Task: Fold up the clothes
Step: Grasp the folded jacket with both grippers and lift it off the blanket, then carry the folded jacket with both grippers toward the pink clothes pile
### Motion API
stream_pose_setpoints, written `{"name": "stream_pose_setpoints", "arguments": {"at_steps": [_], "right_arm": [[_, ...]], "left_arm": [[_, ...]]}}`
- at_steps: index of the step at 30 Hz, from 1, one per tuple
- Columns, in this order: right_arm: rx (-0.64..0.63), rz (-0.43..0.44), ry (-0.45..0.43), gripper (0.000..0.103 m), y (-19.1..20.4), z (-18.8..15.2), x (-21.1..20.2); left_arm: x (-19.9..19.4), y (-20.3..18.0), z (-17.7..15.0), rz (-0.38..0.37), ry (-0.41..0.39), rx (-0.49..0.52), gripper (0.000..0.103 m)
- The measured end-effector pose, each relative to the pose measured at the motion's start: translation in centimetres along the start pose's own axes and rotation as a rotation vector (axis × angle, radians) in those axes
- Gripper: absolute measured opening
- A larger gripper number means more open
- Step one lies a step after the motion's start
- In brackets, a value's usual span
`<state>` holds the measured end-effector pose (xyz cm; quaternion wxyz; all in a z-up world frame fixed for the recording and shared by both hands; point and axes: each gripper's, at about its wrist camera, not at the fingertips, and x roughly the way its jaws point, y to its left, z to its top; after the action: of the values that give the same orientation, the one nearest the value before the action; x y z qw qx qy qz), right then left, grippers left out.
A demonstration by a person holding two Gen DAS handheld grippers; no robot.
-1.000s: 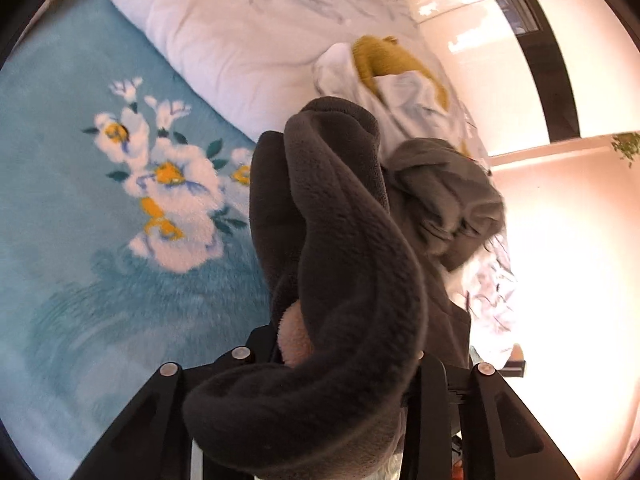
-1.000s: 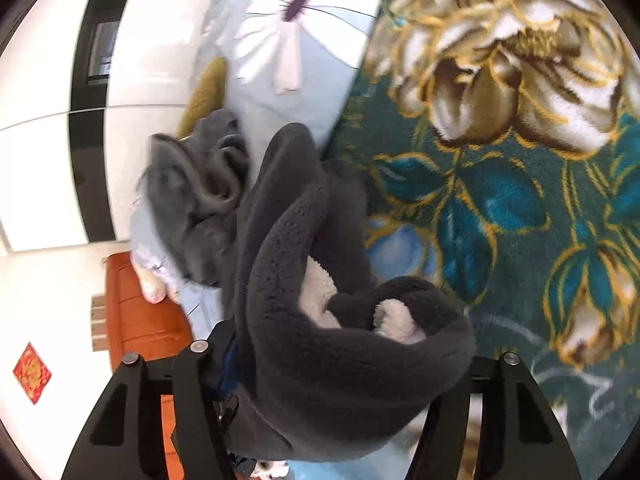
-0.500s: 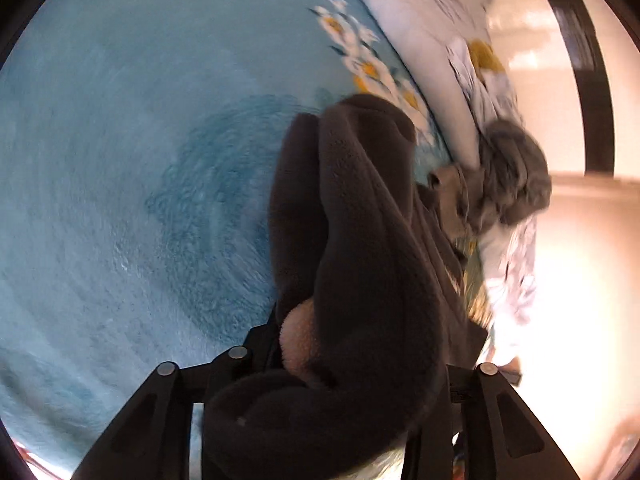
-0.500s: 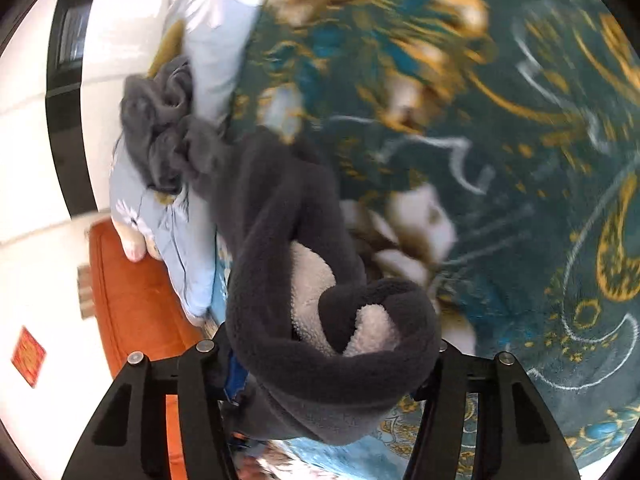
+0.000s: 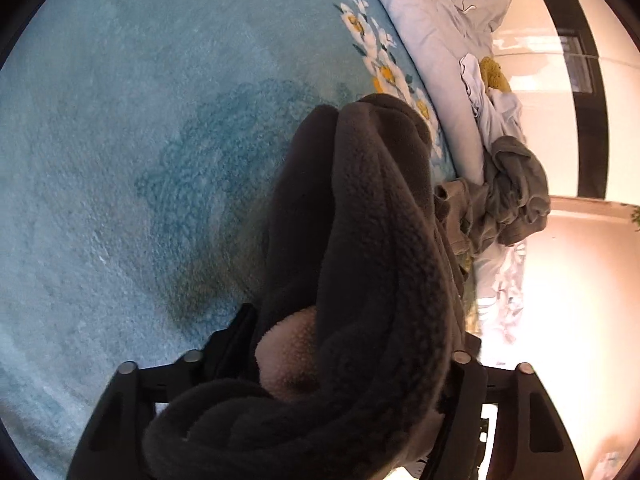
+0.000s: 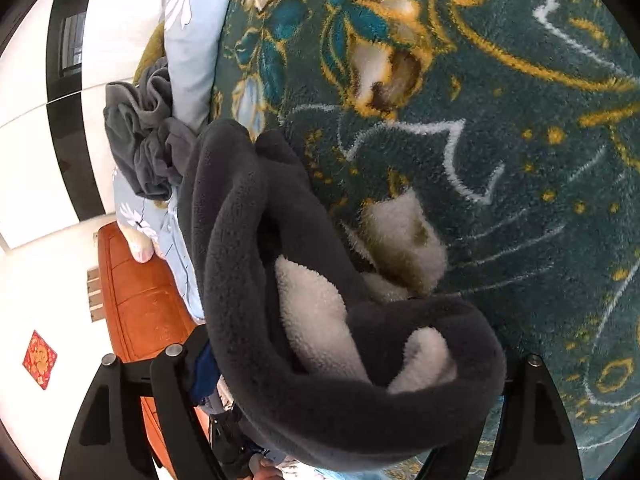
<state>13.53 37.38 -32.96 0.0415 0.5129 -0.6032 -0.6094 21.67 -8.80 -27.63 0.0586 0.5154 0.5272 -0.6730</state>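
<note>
A dark grey fleece garment (image 5: pixel 372 240) with a cream lining fills the left wrist view. My left gripper (image 5: pixel 344 344) is shut on it, its fingertips buried in the fabric. In the right wrist view the same fleece garment (image 6: pixel 256 264) bulges over my right gripper (image 6: pixel 332 364), which is shut on it; the cream lining (image 6: pixel 312 312) shows in the fold. The garment hangs just above a plush blanket on a bed.
A teal blanket (image 5: pixel 120 140) with white flowers lies below the left gripper; a dark teal and gold floral blanket (image 6: pixel 500 140) lies below the right. A crumpled grey garment (image 5: pixel 516 192) and pale quilt (image 5: pixel 432 20) lie by the bed's edge. An orange headboard (image 6: pixel 140 304) is at left.
Both grippers have swung with the fleece away from the clothes pile and down over the blankets. The pile has slid toward the edge of each view. The grip is unchanged.
</note>
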Motion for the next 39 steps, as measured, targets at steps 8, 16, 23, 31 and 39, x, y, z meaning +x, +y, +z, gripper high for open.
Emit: {"name": "stream_pose_setpoints", "arguments": {"at_steps": [8,16,23,31,39], "right_arm": [[0.013,0.003,-0.010,0.057,3.2,-0.7,-2.0],[-0.046,0.042,0.015,0.052,9.4,-2.9,-6.7],[-0.117,0.087,0.066,0.052,11.9,-6.1,-11.3],[-0.188,0.164,0.097,0.052,16.1,-8.6,-11.8],[-0.288,0.212,0.138,0.051,22.5,-11.1,-8.7]], "left_arm": [[-3.3,-6.0,-0.4,0.049,-0.007,0.104,0.037],[-9.7,-12.4,-2.4,0.047,-0.016,0.201,0.036],[-14.9,-14.1,-4.4,0.011,-0.040,0.213,0.036],[-21.6,-15.7,-3.4,-0.032,-0.124,0.241,0.036],[-27.3,-15.1,1.3,-0.086,-0.206,0.232,0.036]]}}
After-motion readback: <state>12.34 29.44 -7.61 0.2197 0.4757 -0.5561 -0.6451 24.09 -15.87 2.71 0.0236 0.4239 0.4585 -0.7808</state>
